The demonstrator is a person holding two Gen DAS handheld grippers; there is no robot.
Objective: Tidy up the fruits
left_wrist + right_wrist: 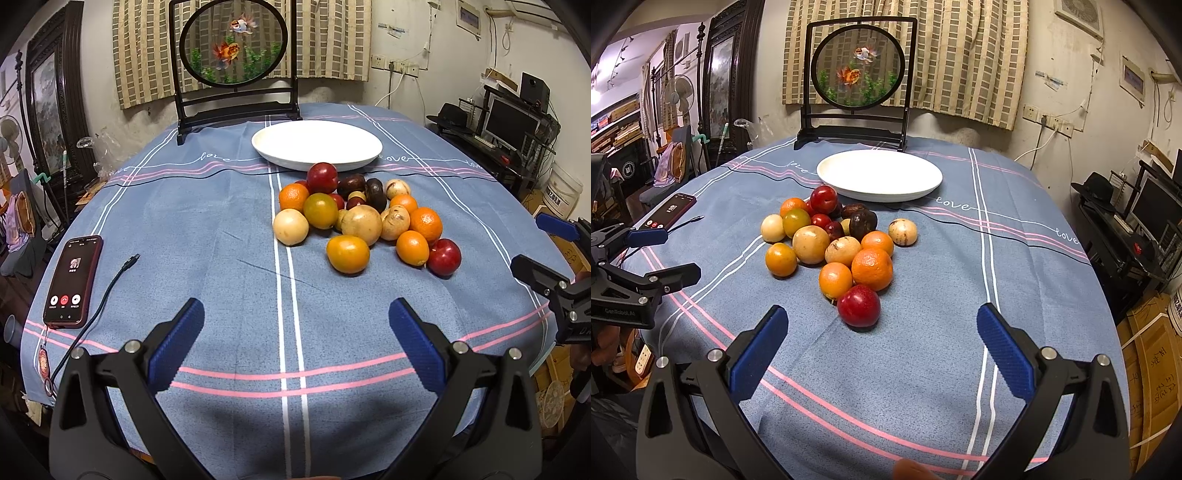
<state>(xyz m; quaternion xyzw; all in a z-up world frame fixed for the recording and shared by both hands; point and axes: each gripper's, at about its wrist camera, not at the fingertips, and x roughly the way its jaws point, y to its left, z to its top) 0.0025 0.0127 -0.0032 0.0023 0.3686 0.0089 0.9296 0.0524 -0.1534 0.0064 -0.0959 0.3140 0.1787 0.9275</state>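
Observation:
A heap of fruit (360, 218) (836, 242) lies on the blue striped tablecloth: oranges, red plums, pale yellow round fruit and dark brown ones. Behind it stands an empty white plate (317, 144) (880, 174). My left gripper (295, 325) is open over bare cloth, short of the heap and to its left. My right gripper (882, 328) is open too, and the nearest red plum (858, 305) lies just beyond the gap between its blue pads. Each gripper shows at the edge of the other's view, the right gripper (546, 243) and the left gripper (668, 254).
A phone (73, 282) with a lit call screen and a loose cable (110, 280) lie near the table's left edge. A framed goldfish screen (234, 62) stands at the back. Shelves and a monitor (511, 123) sit right of the table.

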